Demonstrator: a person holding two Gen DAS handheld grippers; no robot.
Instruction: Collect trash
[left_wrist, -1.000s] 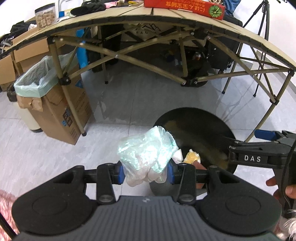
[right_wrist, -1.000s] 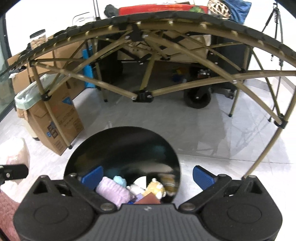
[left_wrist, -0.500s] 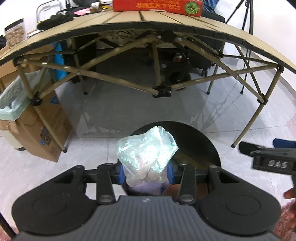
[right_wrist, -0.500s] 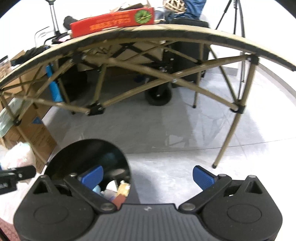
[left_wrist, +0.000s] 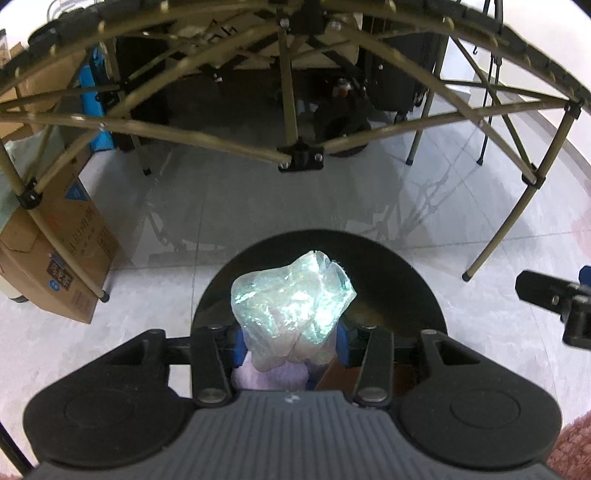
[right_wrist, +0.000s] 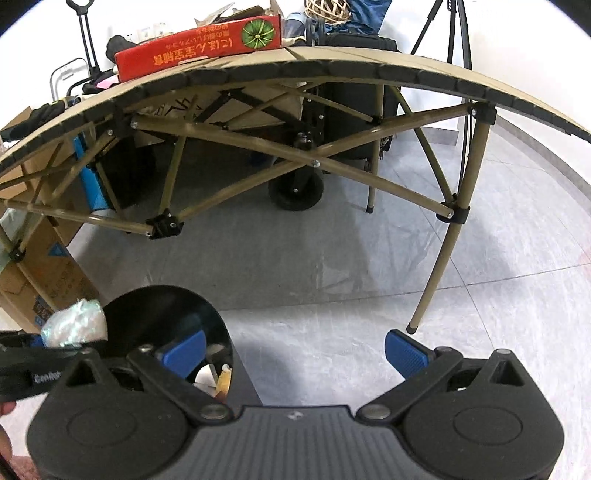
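My left gripper (left_wrist: 291, 345) is shut on a crumpled pale green plastic bag (left_wrist: 291, 302) and holds it over the open round black bin (left_wrist: 402, 269) on the floor. The bin holds a lilac wad (left_wrist: 269, 376) and a brown piece (left_wrist: 332, 376) below the bag. In the right wrist view my right gripper (right_wrist: 295, 350) is open and empty, to the right of the bin (right_wrist: 155, 306). The bag (right_wrist: 74, 325) and left gripper (right_wrist: 33, 369) show at that view's left edge. The right gripper also shows in the left wrist view (left_wrist: 554, 295).
A folding camp table (right_wrist: 332, 70) with olive legs spans the view ahead, a red box (right_wrist: 199, 48) on top. A cardboard box (left_wrist: 55, 266) with a bag liner stands at left. A wheeled cart (right_wrist: 299, 188) and tripod legs (left_wrist: 487, 74) stand beyond the table. Grey tile floor.
My left gripper has moved with the bag from beside the bin to over its opening. My right gripper has swung away to the right of the bin, still open.
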